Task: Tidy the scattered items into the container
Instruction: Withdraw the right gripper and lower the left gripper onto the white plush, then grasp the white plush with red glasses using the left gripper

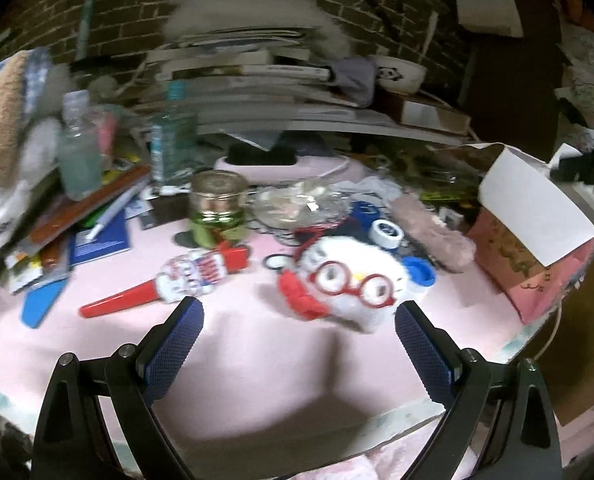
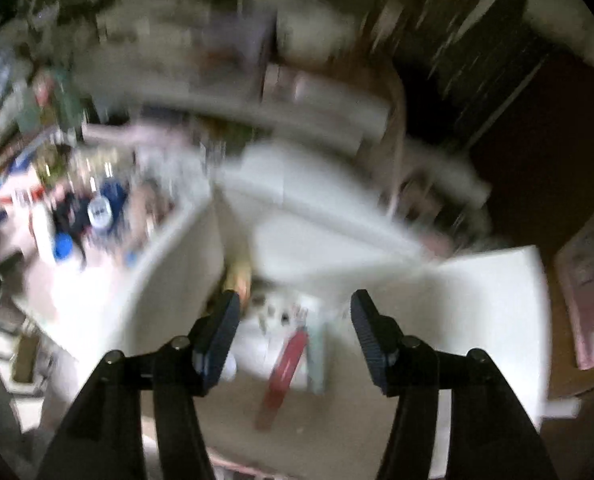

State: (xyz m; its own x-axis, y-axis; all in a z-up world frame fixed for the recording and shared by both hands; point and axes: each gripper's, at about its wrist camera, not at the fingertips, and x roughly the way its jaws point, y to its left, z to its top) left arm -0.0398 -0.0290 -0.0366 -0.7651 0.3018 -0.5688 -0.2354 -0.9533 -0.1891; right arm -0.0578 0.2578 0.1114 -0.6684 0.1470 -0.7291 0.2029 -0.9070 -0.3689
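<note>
In the left wrist view my left gripper (image 1: 299,312) is open and empty just in front of a white plush toy with red glasses (image 1: 347,280) on the pink table (image 1: 257,360). A red and white tube-shaped item (image 1: 177,280) lies left of the plush. The pink box with open white flaps (image 1: 529,232) stands at the right. In the blurred right wrist view my right gripper (image 2: 295,304) is open above the open white-flapped box (image 2: 489,320). A red strip-like item (image 2: 283,372) and pale items lie inside it.
A glass jar with green contents (image 1: 217,208), a clear plastic dish (image 1: 301,208), blue caps (image 1: 419,274), a roll of tape (image 1: 387,232), a pink fuzzy case (image 1: 433,236), bottles (image 1: 173,144), notebooks and stacked books (image 1: 257,92) crowd the back and left of the table.
</note>
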